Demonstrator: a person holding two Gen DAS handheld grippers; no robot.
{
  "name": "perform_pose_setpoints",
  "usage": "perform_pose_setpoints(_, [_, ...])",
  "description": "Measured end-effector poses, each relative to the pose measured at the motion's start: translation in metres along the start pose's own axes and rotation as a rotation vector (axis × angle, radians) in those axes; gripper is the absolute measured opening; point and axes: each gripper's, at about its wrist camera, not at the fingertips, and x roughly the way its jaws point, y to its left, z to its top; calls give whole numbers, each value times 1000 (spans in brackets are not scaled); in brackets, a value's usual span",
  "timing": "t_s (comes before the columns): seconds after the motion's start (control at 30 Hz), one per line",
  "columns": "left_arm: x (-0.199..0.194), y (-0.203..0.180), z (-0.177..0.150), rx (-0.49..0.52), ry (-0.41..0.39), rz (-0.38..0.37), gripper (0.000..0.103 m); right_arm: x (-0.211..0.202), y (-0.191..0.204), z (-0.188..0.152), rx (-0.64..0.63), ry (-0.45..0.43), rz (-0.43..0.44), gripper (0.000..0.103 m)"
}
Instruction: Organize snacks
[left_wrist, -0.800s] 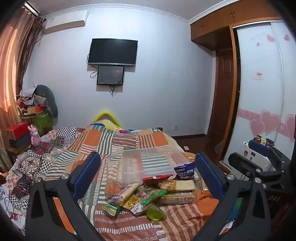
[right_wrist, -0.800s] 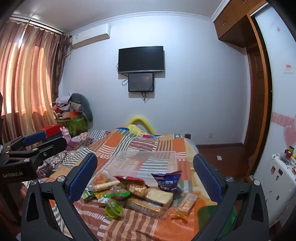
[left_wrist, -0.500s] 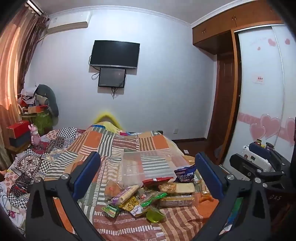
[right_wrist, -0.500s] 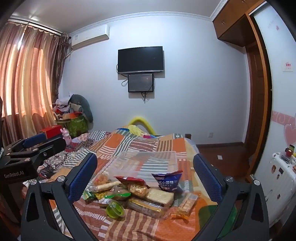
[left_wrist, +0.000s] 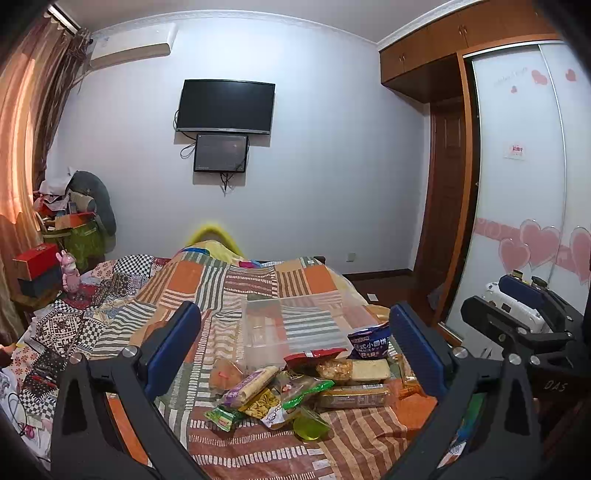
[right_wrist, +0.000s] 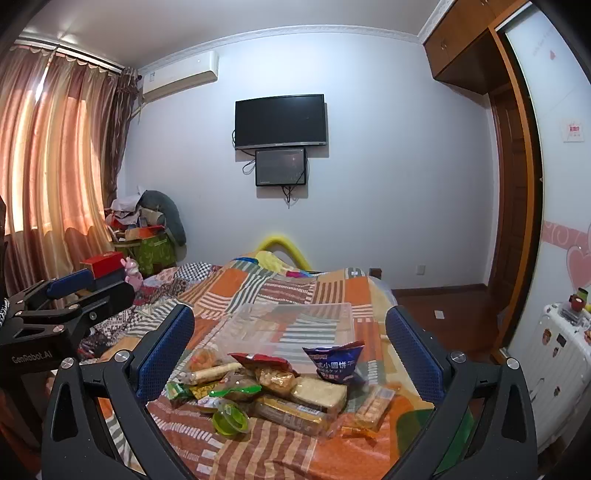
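Many snack packets (left_wrist: 306, 384) (right_wrist: 280, 387) lie heaped on the bed (left_wrist: 229, 280) (right_wrist: 332, 288), on its striped patchwork cover near the foot edge closest to the cameras. At the back of the heap a blue biscuit bag (left_wrist: 369, 343) (right_wrist: 336, 363) stands upright, with a red packet (left_wrist: 314, 358) (right_wrist: 262, 360) just beside it. In front of those lie a pale cake bar (left_wrist: 369, 369) (right_wrist: 319, 393) and a long gold-wrapped bar (left_wrist: 354, 395) (right_wrist: 291, 411). A small green jelly cup (left_wrist: 310, 424) (right_wrist: 229, 419) sits at the front of the pile, touching the wrappers around it. A purple-labelled roll (left_wrist: 251, 382) and a green packet (left_wrist: 221, 417) lie toward the left side of the heap in the left wrist view.

Directly behind the snacks, further up the bed, rests a clear plastic storage box (left_wrist: 291, 325) (right_wrist: 288, 325); the cover's stripes show through it, and I cannot tell if anything lies inside.

The left gripper (left_wrist: 295, 347) (right_wrist: 70, 295) hangs above the foot of the bed with its blue-padded jaws spread wide, holding nothing. The right gripper (right_wrist: 291, 350) (left_wrist: 517, 306) hangs beside it, jaws likewise spread wide and bare. Each frames the snack pile between its fingers without touching any packet.

On the far wall hangs a dark television (left_wrist: 225, 105) (right_wrist: 280, 120) with a smaller screen (left_wrist: 221, 153) (right_wrist: 280, 166) just below. An air conditioner (left_wrist: 133, 46) (right_wrist: 179, 75) is mounted high near the curtains (right_wrist: 55, 166). A wardrobe (left_wrist: 524, 184) with pink hearts stands along the right side.
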Motion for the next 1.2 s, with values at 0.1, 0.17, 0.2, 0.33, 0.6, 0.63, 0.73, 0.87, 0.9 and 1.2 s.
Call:
perform_pose_setpoints(0.1, [0,-1,0,-1,2,-2,103,-2,-1,1,4,-3,2,103])
perform_pose_setpoints(0.17, [-1,-1,0,3,-1,-1,103,-2,-2,0,6,-5,2,103])
perform_pose_setpoints(0.2, [-1,-2,0,4,-1,0,103,-2,-1,1,6,-4,1,103])
perform_pose_setpoints(0.33, [-1,-3,0,7,0,1,103,-2,-1,0,10,-7,-3,103])
perform_pose_setpoints(0.6, [-1,-1,1,3,4,2,103,-2,-2,1,11,-8,0,103])
perform_pose_setpoints(0.63, [-1,-1,1,3,4,2,103,-2,-2,1,12,-7,0,103])
perform_pose_setpoints(0.73, [-1,0,1,-1,5,3,103,-2,-2,1,14,-3,3,103])
perform_pose_setpoints(0.87, [0,0,0,-2,6,5,103,-2,-2,2,13,-5,4,103])
perform_pose_setpoints(0.9, [1,0,0,-2,7,6,103,-2,-2,2,13,-5,3,103])
perform_pose_setpoints(1.2, [1,-1,-1,0,5,8,103,-3,-3,1,19,-6,5,103])
